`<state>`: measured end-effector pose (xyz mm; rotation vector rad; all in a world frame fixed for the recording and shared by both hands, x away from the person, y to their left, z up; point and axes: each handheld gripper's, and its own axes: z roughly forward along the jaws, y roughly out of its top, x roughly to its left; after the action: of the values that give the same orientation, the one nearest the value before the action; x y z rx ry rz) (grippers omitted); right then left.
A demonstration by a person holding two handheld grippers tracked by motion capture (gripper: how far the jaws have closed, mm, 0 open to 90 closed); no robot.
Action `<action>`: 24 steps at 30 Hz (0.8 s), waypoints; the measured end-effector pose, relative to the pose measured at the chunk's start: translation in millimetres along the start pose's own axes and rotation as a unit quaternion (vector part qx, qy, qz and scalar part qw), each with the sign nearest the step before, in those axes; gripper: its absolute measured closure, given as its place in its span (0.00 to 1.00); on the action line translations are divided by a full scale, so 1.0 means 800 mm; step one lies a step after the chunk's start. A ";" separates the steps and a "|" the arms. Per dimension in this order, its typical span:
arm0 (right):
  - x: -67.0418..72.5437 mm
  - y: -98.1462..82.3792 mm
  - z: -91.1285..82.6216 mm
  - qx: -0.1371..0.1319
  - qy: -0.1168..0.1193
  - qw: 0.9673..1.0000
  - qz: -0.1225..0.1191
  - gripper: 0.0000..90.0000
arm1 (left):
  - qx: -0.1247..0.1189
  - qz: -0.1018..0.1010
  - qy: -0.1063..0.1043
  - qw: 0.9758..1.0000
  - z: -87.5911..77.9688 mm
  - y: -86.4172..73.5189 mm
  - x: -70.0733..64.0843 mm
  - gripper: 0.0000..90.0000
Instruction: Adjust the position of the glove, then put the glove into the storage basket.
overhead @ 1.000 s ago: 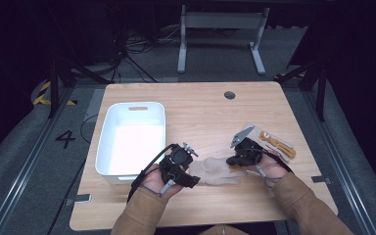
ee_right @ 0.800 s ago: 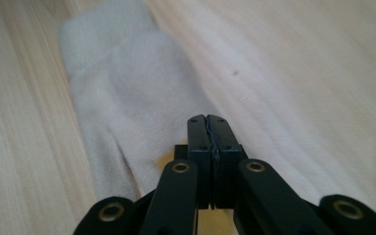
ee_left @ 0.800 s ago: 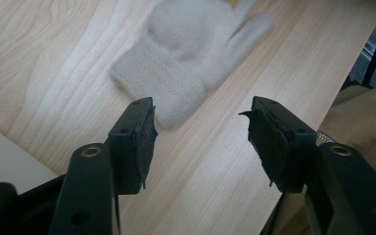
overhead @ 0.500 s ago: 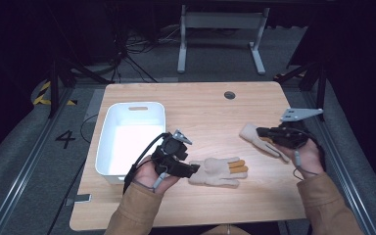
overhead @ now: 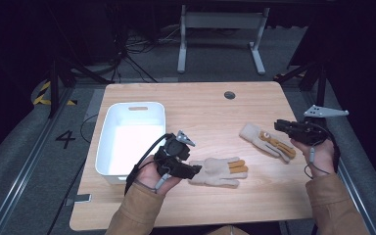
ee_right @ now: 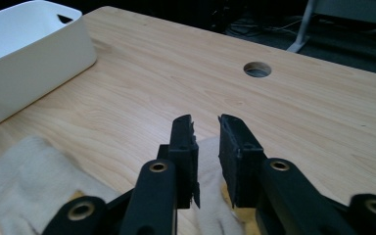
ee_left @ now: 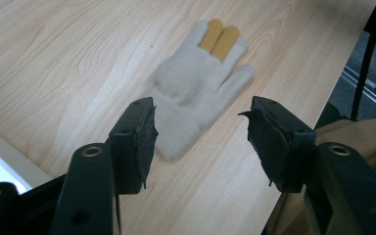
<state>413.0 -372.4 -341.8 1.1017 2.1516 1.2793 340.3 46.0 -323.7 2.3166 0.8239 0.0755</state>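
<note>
Though knitted, two flat gloves (overhead: 219, 171) (overhead: 267, 140)

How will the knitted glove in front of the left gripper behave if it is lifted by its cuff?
The glove lies flat and limp on the table, so it would probably hang and fold, not stay stiff. It looks like thin knit, so likely light. Its dotted cuff and yellow coated fingertips suggest some grip, so it may drag rather than slide if pushed.
</note>
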 end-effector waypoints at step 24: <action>-0.050 -0.040 0.002 -0.034 -0.069 0.995 0.062 0.16 | -0.003 0.009 -0.003 1.000 0.013 0.004 0.001 0.47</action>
<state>425.2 -412.0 -372.4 1.2736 1.9517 1.2802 345.1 39.0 -329.9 2.3188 0.7983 0.0789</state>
